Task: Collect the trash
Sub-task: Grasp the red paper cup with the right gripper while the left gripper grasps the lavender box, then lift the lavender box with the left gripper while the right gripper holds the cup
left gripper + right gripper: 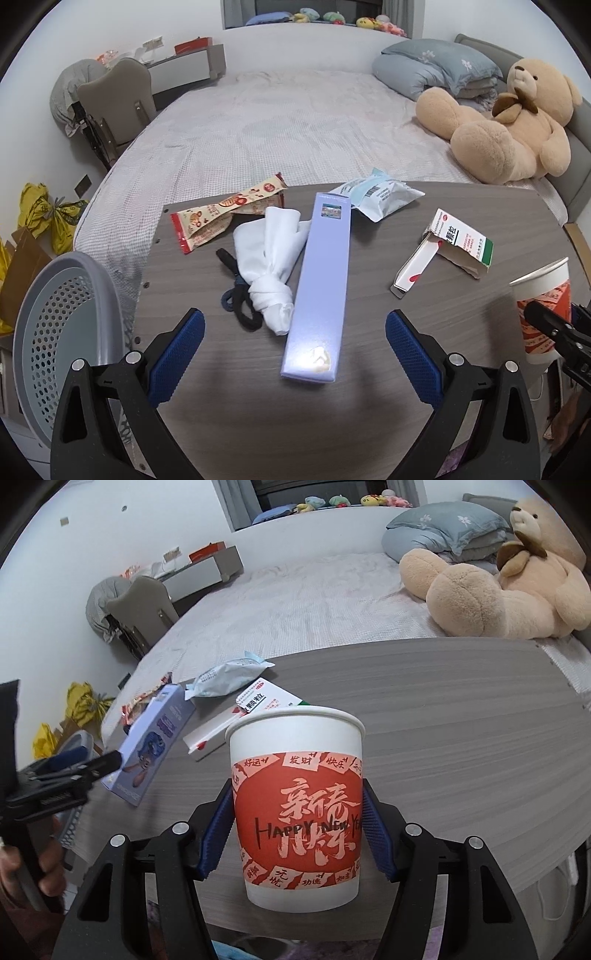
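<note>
My right gripper [297, 808] is shut on a red-and-white paper cup [295, 805], held upright near the table's front edge; the cup also shows in the left wrist view [541, 306]. My left gripper [294, 330] is open, its blue pads either side of the near end of a long lilac box [319, 288]. On the table lie a white knotted cloth [271, 266], black scissors [236, 291], a snack wrapper [225, 216], a pale blue pouch [376, 194] and a torn medicine carton [454, 245].
A grey perforated bin [62, 332] stands left of the wooden table [369, 369]. Behind the table is a bed [295, 118] with a teddy bear [509, 122] and pillows. Yellow bags [40, 214] lie on the floor at left.
</note>
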The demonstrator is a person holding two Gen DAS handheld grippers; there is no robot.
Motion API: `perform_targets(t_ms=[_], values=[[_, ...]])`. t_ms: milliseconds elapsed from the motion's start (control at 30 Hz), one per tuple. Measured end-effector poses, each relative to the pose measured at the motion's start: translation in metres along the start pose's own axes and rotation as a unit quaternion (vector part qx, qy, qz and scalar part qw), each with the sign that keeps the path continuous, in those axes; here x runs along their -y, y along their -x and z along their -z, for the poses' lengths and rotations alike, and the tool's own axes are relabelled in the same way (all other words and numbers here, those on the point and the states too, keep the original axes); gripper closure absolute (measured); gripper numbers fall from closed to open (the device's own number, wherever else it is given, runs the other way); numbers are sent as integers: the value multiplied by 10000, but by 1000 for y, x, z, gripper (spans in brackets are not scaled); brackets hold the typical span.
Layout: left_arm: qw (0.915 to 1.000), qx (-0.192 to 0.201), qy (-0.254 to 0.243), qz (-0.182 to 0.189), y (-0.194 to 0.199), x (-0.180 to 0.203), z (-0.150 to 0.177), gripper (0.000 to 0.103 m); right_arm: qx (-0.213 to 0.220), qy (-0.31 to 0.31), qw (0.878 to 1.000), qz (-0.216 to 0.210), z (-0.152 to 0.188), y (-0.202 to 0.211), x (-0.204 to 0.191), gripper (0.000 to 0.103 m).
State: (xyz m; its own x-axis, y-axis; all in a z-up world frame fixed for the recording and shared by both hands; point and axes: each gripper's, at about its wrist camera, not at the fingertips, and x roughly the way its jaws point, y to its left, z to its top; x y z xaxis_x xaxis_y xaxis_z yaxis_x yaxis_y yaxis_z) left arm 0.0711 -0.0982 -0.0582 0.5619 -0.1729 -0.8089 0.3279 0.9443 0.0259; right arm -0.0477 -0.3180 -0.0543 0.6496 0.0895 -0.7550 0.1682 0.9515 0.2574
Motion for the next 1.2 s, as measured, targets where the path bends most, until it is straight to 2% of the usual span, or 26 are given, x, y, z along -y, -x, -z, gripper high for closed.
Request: perform_targets(t_ms=[67, 233, 367, 500, 567, 600, 967, 1067, 1200], values=[[10000, -28, -51, -25, -5, 4, -1, 8, 7, -38, 10000, -62, 1, -1, 0, 41], [9998, -69, -180, -59, -15, 13, -5, 29, -40, -187, 9995, -250, 5, -6, 3, 41], [9995, -147, -255, -83, -24, 19, -7, 39, -26, -238, 9991, -348, 7, -8, 2, 41], [9990, -237, -363, -50, -29, 24, -5, 55, 2, -250, 9990, -381, 8, -7, 2, 41], [9988, -280, -402, -16, -30, 25, -4, 68, 7, -266, 9989, -381, 9, -6, 2, 41], [9987, -304, -408, 42, -30, 25, -2, 70, 8, -272, 9989, -380, 9, -6, 2, 41], [9956, -450, -760, 313, -9, 15, 22, 70, 37, -184, 9993, -338, 10, 0, -8, 41], [9946, -488, -823, 406, -3, 10, 30, 68, 20, -152, 9992, -368, 10, -1, -13, 41], [9957, -351, -751, 410, 8, 2, 34, 39, -2, -84, 9992, -391, 11, -1, -21, 41]])
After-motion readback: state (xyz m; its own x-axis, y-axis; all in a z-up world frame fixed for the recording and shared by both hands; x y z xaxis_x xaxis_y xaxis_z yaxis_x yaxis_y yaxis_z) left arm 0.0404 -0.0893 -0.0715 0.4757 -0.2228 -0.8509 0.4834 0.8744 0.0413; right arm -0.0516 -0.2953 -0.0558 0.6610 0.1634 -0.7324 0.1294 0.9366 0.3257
